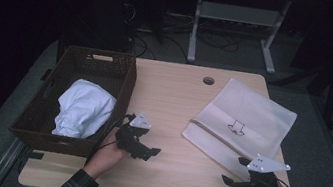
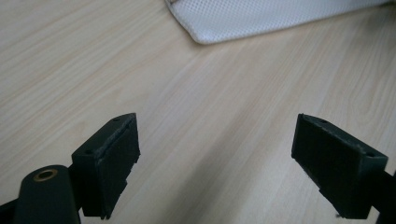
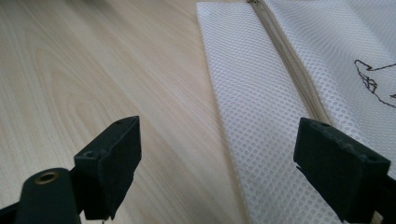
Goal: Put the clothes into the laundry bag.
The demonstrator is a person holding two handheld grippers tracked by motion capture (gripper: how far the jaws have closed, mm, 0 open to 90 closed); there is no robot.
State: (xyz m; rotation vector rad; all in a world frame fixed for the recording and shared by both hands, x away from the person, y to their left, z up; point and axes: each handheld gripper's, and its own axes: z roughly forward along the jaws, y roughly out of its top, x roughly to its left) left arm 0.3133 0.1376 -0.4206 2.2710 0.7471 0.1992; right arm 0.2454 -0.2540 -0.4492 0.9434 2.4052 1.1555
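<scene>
A flat white mesh bag (image 1: pixel 241 121) with a beige zipper and a small black drawing lies on the right half of the wooden table (image 1: pixel 173 99). In the right gripper view the mesh bag (image 3: pixel 280 102) runs under the right jaw. My right gripper (image 1: pixel 237 171) stands open at the bag's near corner, nothing between its jaws (image 3: pixel 217 163). My left gripper (image 1: pixel 155 152) is open over bare wood near the table's middle, the bag's corner (image 2: pixel 243 18) far ahead of it. A crumpled white cloth (image 1: pixel 83 108) lies in a dark wicker basket (image 1: pixel 125 84) at the left.
A round cable hole (image 1: pixel 208 80) sits near the table's far edge. Beyond the table stand white desk legs (image 1: pixel 195 27) and cables on a dark floor. Bare wood lies between the basket and the bag.
</scene>
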